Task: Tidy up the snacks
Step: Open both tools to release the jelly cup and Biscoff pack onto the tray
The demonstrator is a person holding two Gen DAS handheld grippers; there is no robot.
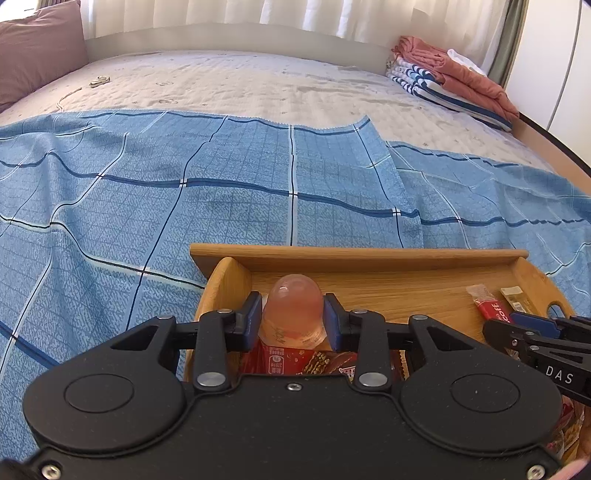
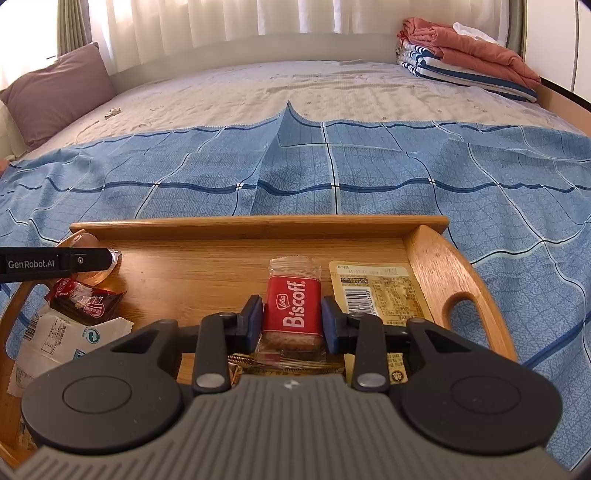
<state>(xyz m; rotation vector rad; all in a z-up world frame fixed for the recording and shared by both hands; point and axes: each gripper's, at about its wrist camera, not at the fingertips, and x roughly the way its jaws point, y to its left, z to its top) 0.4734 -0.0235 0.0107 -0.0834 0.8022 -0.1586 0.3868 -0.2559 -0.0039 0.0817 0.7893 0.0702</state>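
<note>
Low in frame, left gripper (image 1: 291,317) clamps a pink jelly cup (image 1: 291,306) near the tray's (image 1: 354,254) left wall, right gripper (image 2: 291,321) clamps the Biscoff pack (image 2: 293,304) mid-tray, bare wood beyond both.

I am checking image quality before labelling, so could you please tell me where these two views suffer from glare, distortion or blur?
Left wrist view: the curtains blow out white, fisheye bends the wooden tray rim and the blue checked cloth, and the jelly cup in the left gripper shows a small highlight. Right wrist view: similar backlight and curvature, yet the Biscoff packet in the right gripper reads sharply.
</note>
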